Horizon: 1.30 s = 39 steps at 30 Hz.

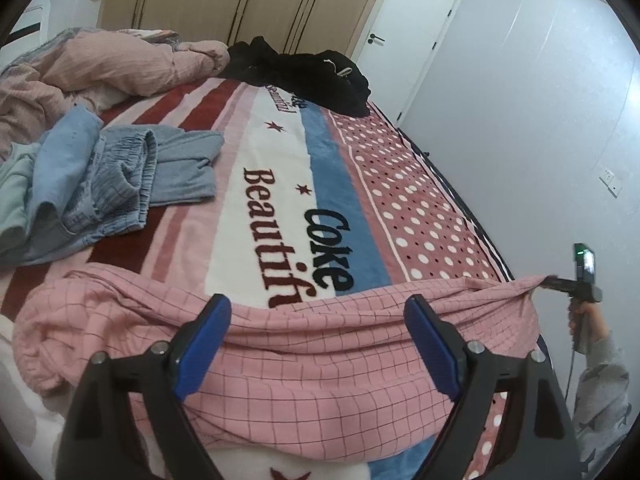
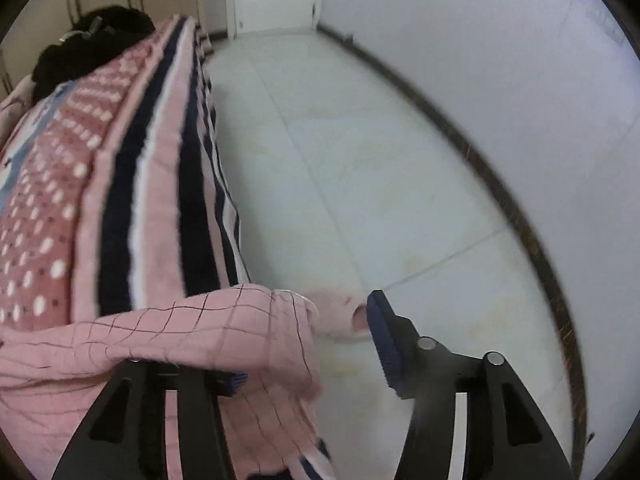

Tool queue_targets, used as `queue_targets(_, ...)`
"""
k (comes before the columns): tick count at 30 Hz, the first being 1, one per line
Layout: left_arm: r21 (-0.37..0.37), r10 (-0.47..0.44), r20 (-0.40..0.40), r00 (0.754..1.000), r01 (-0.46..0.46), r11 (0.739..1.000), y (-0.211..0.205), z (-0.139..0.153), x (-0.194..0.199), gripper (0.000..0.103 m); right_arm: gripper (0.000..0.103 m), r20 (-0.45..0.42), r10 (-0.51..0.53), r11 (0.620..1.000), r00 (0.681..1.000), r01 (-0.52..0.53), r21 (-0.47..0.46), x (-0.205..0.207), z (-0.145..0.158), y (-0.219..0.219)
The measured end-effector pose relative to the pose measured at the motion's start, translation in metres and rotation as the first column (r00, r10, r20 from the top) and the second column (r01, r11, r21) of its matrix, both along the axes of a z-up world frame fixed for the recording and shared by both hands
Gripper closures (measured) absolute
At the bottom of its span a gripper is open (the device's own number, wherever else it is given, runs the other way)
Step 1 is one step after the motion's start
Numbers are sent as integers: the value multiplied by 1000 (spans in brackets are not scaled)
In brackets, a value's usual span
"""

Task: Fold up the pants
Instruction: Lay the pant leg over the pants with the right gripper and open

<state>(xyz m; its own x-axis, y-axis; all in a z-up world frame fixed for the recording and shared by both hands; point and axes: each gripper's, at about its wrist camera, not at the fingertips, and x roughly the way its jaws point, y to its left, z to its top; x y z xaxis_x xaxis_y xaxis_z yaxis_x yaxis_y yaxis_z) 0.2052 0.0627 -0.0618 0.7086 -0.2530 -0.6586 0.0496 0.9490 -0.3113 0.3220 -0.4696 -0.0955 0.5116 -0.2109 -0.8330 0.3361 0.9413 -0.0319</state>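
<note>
Pink checked pants [image 1: 320, 360] lie crumpled across the near edge of the bed, stretched out toward the right. My left gripper [image 1: 316, 308] hovers over their middle, open, its blue pads [image 1: 208, 344] wide apart and holding nothing. At the far right the right gripper [image 1: 554, 282] meets the pants' end by the bed's edge. In the right wrist view the pants [image 2: 200, 328] drape over the left finger of the right gripper [image 2: 308, 340]. Its right finger [image 2: 384, 340] stands free over the floor. The jaws are apart and do not pinch the cloth.
A striped and dotted blanket [image 1: 280, 152] covers the bed. Blue and grey clothes [image 1: 120, 172] are piled at the left, a black garment [image 1: 312, 76] at the far end, a pink duvet [image 1: 100, 64] behind. A hand and grey sleeve [image 1: 596, 380] hold the right gripper. White tiled floor [image 2: 360, 160] runs beside the bed.
</note>
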Motion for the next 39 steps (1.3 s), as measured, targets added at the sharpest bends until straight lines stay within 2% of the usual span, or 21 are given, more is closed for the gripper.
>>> queue_targets(1, -3, 1, 2, 1000, -1, 1000, 1, 1, 0, 16, 53, 51, 43, 998, 998, -46, 44, -6, 16, 10)
queue_targets(3, -15, 2, 8, 1000, -2, 1000, 1, 2, 0, 16, 49, 95, 136, 986, 986, -144, 86, -12, 32, 34)
queue_targets(7, -15, 7, 10, 1000, -6, 1000, 0, 4, 0, 16, 40, 151, 253, 966, 956, -258, 12, -18, 53, 95)
queue_targets(9, -4, 11, 13, 1000, -11, 1000, 2, 6, -3, 16, 41, 180, 342, 928, 922, -361, 89, -17, 54, 119)
queue_targets(10, -1, 20, 15, 1000, -20, 1000, 4, 7, -5, 16, 44, 172, 381, 904, 908, -405, 135, -15, 49, 132)
queue_targets(11, -2, 24, 16, 1000, -24, 1000, 6, 8, -6, 16, 58, 166, 415, 882, 895, -440, 170, -13, 44, 143)
queue_targets(13, -4, 36, 22, 999, -35, 999, 12, 10, -12, 16, 77, 146, 496, 815, 856, -517, 262, -13, 28, 171)
queue_targets(14, 1, 43, 25, 999, -43, 999, 15, 12, -15, 16, 79, 125, 538, 774, 833, -548, 317, -12, 17, 185)
queue_targets(16, 9, 56, 29, 998, -56, 998, 21, 15, -23, 16, 79, 97, 576, 744, 812, -569, 351, -10, -1, 208)
queue_targets(17, 6, 65, 33, 997, -65, 998, 26, 17, -29, 16, 79, 85, 582, 743, 809, -572, 348, -7, -10, 215)
queue_targets(20, -22, 80, 33, 996, -80, 997, 38, 18, -46, 16, 82, 88, 537, 786, 839, -535, 311, 0, -25, 213)
queue_targets(21, -26, 83, 33, 996, -82, 996, 40, 19, -52, 16, 83, 100, 503, 808, 859, -508, 297, 5, -27, 210)
queue_targets(22, -27, 90, 34, 995, -89, 996, 44, 20, -60, 16, 88, 105, 486, 820, 868, -494, 288, 10, -28, 203)
queue_targets(25, -29, 129, 34, 991, -128, 991, 56, 24, -77, 16, 89, 128, 440, 849, 889, -459, 261, 23, -27, 199)
queue_targets(28, -53, 202, 25, 979, -201, 978, 78, 28, -86, 14, 82, 152, 421, 857, 894, -447, 256, 23, -18, 199)
queue_targets(29, -62, 239, 15, 971, -237, 969, 89, 28, -89, 11, 73, 170, 418, 858, 892, -449, 250, 17, -14, 200)
queue_targets(31, -92, 302, -10, 953, -302, 949, 107, 27, -94, 11, 59, 226, 431, 836, 873, -481, 264, 1, -4, 206)
queue_targets(32, -111, 311, -19, 950, -311, 944, 112, 26, -95, 10, 55, 251, 438, 822, 863, -498, 277, -8, 0, 207)
queue_targets(35, -206, 290, -55, 955, -295, 933, 127, 13, -91, 10, 55, 322, 461, 765, 827, -554, 329, -39, 11, 214)
queue_targets(37, -206, 325, -111, 939, -342, 917, 137, 3, -81, 10, 55, 364, 471, 733, 803, -586, 345, -59, 15, 221)
queue_targets(39, -169, 353, -156, 923, -377, 911, 143, -7, -72, 10, 55, 386, 475, 713, 791, -603, 358, -72, 16, 226)
